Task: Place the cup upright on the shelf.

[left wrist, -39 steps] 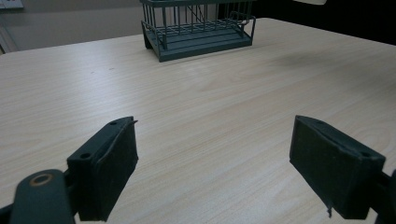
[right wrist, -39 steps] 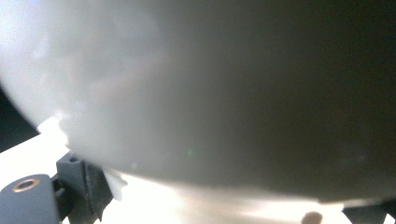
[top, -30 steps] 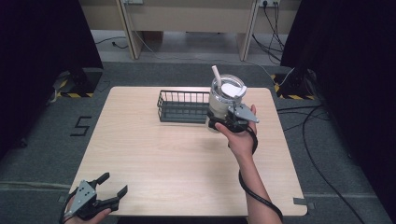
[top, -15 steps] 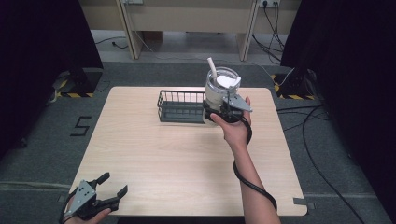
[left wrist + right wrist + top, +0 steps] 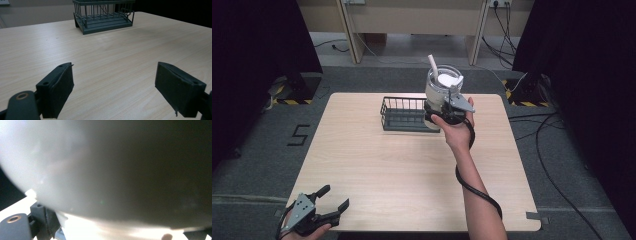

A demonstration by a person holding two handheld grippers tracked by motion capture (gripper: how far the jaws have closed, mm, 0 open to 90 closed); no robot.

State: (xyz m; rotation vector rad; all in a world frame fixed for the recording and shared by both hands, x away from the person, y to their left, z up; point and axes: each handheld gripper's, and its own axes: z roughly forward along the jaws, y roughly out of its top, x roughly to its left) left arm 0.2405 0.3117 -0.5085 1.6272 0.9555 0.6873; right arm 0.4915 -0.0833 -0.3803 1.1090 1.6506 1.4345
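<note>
Jar: round clear glass jar [image 5: 443, 87], white contents, clamped in right gripper [image 5: 438, 111] jaws.
Basket: dark wire rectangular basket [image 5: 404, 113].
Left gripper [image 5: 333, 205]: jaws apart.

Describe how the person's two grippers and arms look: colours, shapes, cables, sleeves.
Both the left gripper and the right gripper are black two-jaw tools, each topped by a grey three-cornered plate. In the left gripper view, the pads are flat, dark and rectangular, beside a brass-ringed hole. A black cable winds along the right forearm, which is bare of any sleeve.
</note>
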